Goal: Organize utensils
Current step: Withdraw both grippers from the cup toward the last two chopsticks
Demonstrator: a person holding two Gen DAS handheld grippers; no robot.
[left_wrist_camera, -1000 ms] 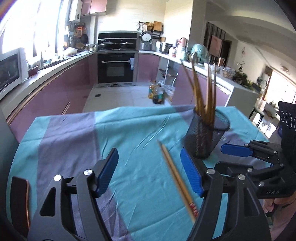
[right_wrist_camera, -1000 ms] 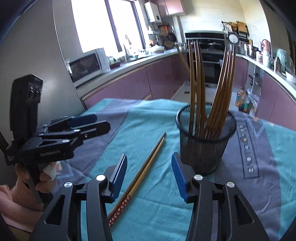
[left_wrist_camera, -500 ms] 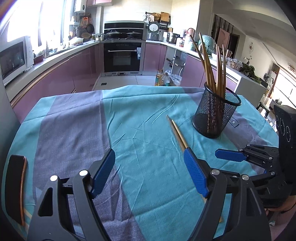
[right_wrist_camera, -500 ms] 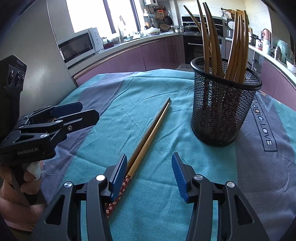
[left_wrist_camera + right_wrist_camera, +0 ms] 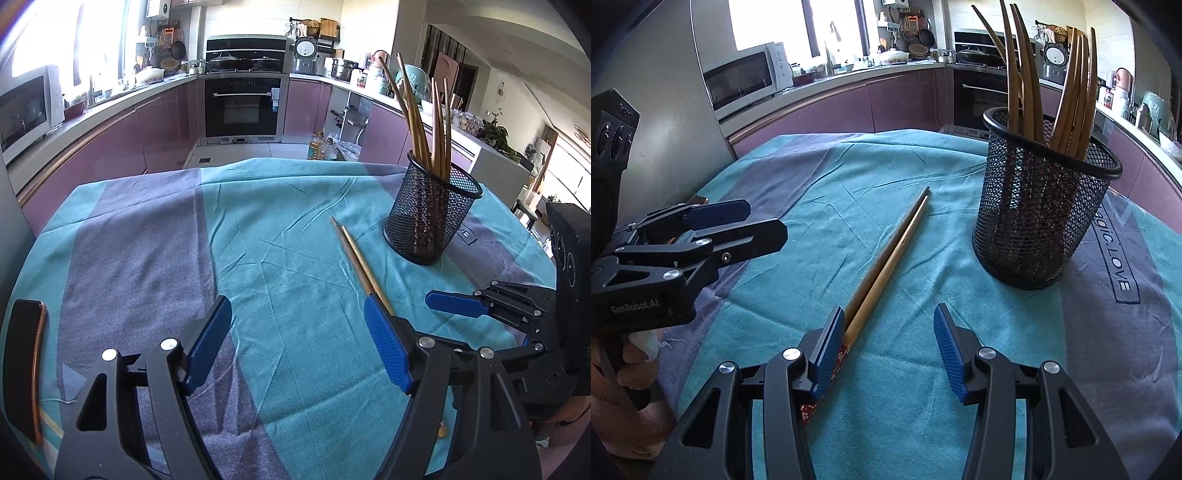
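A pair of wooden chopsticks (image 5: pixel 354 254) lies side by side on the teal and purple cloth (image 5: pixel 280 229); it also shows in the right wrist view (image 5: pixel 890 258). A black mesh holder (image 5: pixel 430 218) with several chopsticks upright in it stands right of the pair, also in the right wrist view (image 5: pixel 1039 210). My left gripper (image 5: pixel 297 339) is open and empty, the pair's near end hidden behind its right finger. My right gripper (image 5: pixel 888 343) is open and empty, its left finger beside the pair's red patterned end.
A dark phone (image 5: pixel 24 365) lies at the cloth's left edge. The right gripper (image 5: pixel 498 306) shows at the right of the left wrist view, the left gripper (image 5: pixel 683 251) at the left of the right wrist view. Kitchen counters and an oven (image 5: pixel 242 103) stand behind.
Both grippers have drawn back and up from the holder, still open. The holder and loose chopsticks now sit farther ahead. The right gripper's left finger is now next to the pair's near end.
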